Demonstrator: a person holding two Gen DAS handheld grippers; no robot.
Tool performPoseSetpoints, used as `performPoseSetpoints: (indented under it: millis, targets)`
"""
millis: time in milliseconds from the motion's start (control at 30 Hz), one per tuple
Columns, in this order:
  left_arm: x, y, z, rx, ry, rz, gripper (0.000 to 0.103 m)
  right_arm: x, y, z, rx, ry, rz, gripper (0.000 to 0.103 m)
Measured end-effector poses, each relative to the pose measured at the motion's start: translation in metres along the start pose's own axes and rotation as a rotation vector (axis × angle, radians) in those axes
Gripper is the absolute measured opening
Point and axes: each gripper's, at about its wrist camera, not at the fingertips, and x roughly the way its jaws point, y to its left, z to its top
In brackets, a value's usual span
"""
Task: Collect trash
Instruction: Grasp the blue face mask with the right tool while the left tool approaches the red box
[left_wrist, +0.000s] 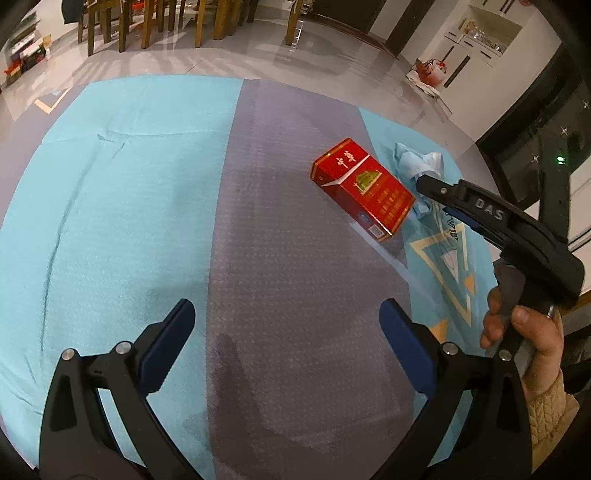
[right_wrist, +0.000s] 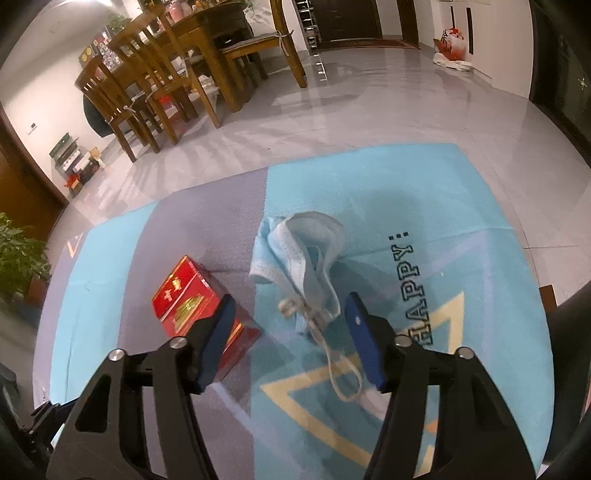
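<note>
on the blue and grey mat (left_wrist: 122, 192) lie two bits of trash. one is a red box (left_wrist: 364, 190), lying on its side on the grey stripe. the other is a crumpled blue face mask (right_wrist: 299, 254), just beside the box on the blue part, near the word "happy" printed on the mat.

the right gripper (right_wrist: 291, 332) points down at the mat on a slant. its two blue pads stand apart, about half way open. the mask's lower end and its white ear loop (right_wrist: 341, 380) lie in the gap between them, but the pads do not press on it. the left pad is right in front of the red box. in the left wrist view, a hand (left_wrist: 524, 332) holds this gripper's black handle, with the thumb on top and a cream knitted sleeve (left_wrist: 550, 417) at the wrist.

the left gripper (left_wrist: 288, 332) also tilts down over the grey stripe. its pads are wide apart with nothing between them. it is well apart from the box.
</note>
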Motion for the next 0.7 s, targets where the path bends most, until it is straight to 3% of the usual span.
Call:
performPoseSetpoints:
  millis: [100, 167, 267, 533, 700]
  targets:
    - [0.003, 0.002, 0.0, -0.007, 0.008, 0.006, 0.1, 0.009, -0.003, 0.0, 0.008, 0.015, -0.026, 0.048]
    - [0.006, 0.003, 0.001, -0.011, 0.014, 0.003, 0.1, 0.013, -0.006, 0.001, 0.015, 0.033, -0.026, 0.028]
    - [0.008, 0.0, 0.001, -0.006, 0.017, -0.01, 0.1, 0.009, -0.007, 0.003, 0.019, 0.027, -0.024, 0.014]
    - [0.013, -0.004, 0.004, -0.03, 0.017, -0.026, 0.1, -0.034, -0.009, 0.006, 0.028, -0.057, 0.013, 0.013]
    - [0.018, -0.02, 0.016, -0.07, 0.008, -0.026, 0.1, -0.051, -0.028, 0.002, 0.045, -0.06, 0.007, 0.013]
